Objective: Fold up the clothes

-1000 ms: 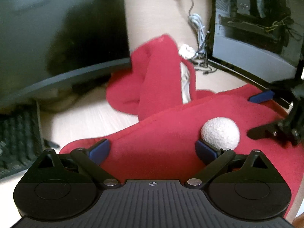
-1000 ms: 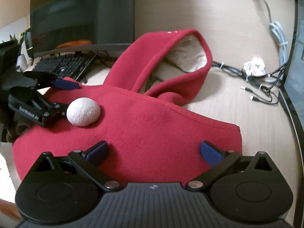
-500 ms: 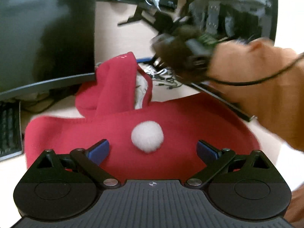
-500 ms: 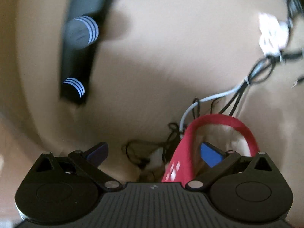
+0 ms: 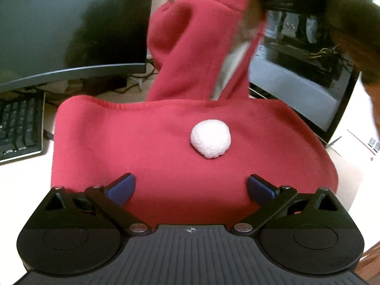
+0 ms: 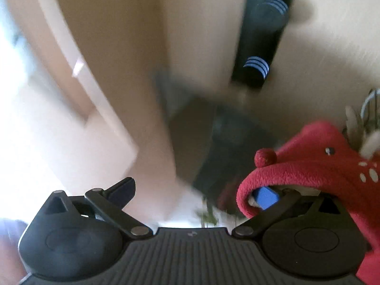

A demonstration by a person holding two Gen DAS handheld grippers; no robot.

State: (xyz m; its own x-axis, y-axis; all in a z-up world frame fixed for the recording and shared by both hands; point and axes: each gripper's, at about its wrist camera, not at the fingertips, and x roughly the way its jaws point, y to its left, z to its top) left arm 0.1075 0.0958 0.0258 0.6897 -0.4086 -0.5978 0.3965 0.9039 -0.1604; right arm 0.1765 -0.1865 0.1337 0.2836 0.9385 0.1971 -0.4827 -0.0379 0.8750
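1. My left gripper [image 5: 191,186] is spread wide, both blue pads clear, holding nothing; it hovers over the near hem of the red hooded fleece garment [image 5: 166,147]
2. The garment's body lies flat on the white desk [image 5: 21,180], white pom-pom [image 5: 210,138] facing up, roughly centred between my left fingers and just beyond them
3. The hood [image 5: 197,40] is pulled up off the desk, standing above the body, white dot pattern near its top
4. My right gripper [image 6: 193,188] is spread too; the hood's edge [image 6: 306,173] is draped over the right pad [image 6: 264,197], the left pad is bare. Hooked, not clamped
5. In the left view the right gripper is a dark blur at the hood's top right
6. A small red bobble [image 6: 265,157] and a dark bead eye [image 6: 329,151] show on the hood in the right view
7. Monitor [image 5: 71,23] and keyboard [image 5: 19,128] sit left of the garment, an open PC case [image 5: 301,66] to the right
8. Right view's background is motion-blurred; can't make out more
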